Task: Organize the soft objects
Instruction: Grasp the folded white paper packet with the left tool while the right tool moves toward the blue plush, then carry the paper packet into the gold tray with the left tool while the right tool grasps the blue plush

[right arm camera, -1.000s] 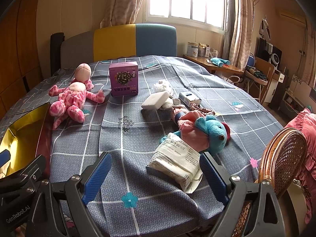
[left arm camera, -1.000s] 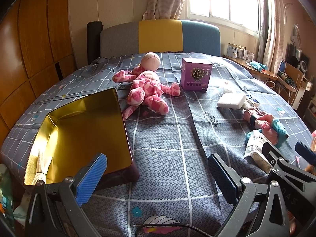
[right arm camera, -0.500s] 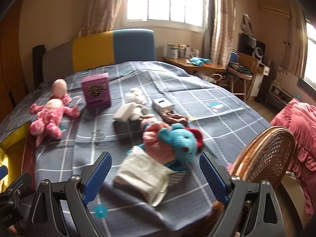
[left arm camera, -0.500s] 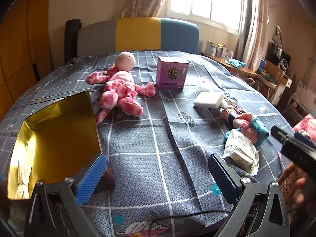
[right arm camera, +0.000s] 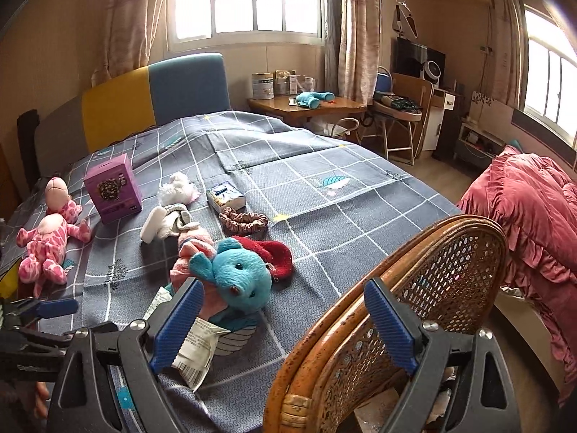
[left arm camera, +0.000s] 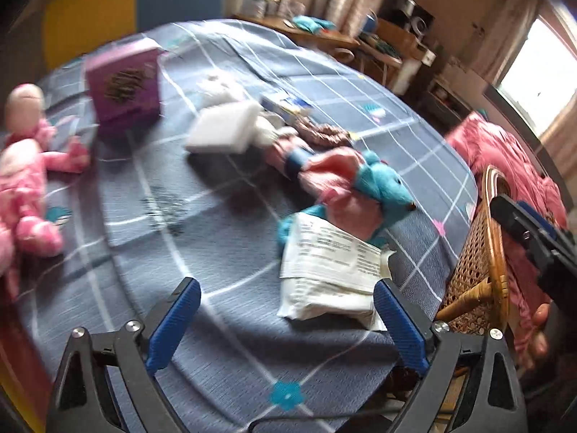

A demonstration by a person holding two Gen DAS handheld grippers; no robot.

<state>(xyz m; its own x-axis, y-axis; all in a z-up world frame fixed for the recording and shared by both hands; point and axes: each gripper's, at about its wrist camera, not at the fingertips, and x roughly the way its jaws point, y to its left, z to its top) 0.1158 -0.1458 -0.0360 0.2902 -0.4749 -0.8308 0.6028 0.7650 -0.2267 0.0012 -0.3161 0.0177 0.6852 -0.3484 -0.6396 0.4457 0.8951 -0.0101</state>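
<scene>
A blue plush toy in pink clothes (left arm camera: 375,187) (right arm camera: 234,278) lies near the bed's front edge, partly on a white printed packet (left arm camera: 331,270) (right arm camera: 191,342). A pink spotted doll (left arm camera: 21,176) (right arm camera: 50,241) lies at the left. A small white plush (right arm camera: 176,187), a white pad (left arm camera: 223,130) (right arm camera: 153,223), a red hat (right arm camera: 270,252) and a brown scrunchie (right arm camera: 243,220) lie mid-bed. My left gripper (left arm camera: 285,328) is open and empty just before the packet. My right gripper (right arm camera: 285,321) is open and empty over the chair back.
A purple box (left arm camera: 124,90) (right arm camera: 113,187) and a small blue-white box (right arm camera: 225,198) stand on the grey checked bedspread (right arm camera: 324,166). A wicker chair (left arm camera: 483,263) (right arm camera: 425,274) stands at the bed's front right corner. A pink quilt (right arm camera: 533,209) lies right.
Both grippers have swung to the right. The gold tin has left the left wrist view, and the packet and blue plush are now in front of the left gripper. The left view is motion-blurred.
</scene>
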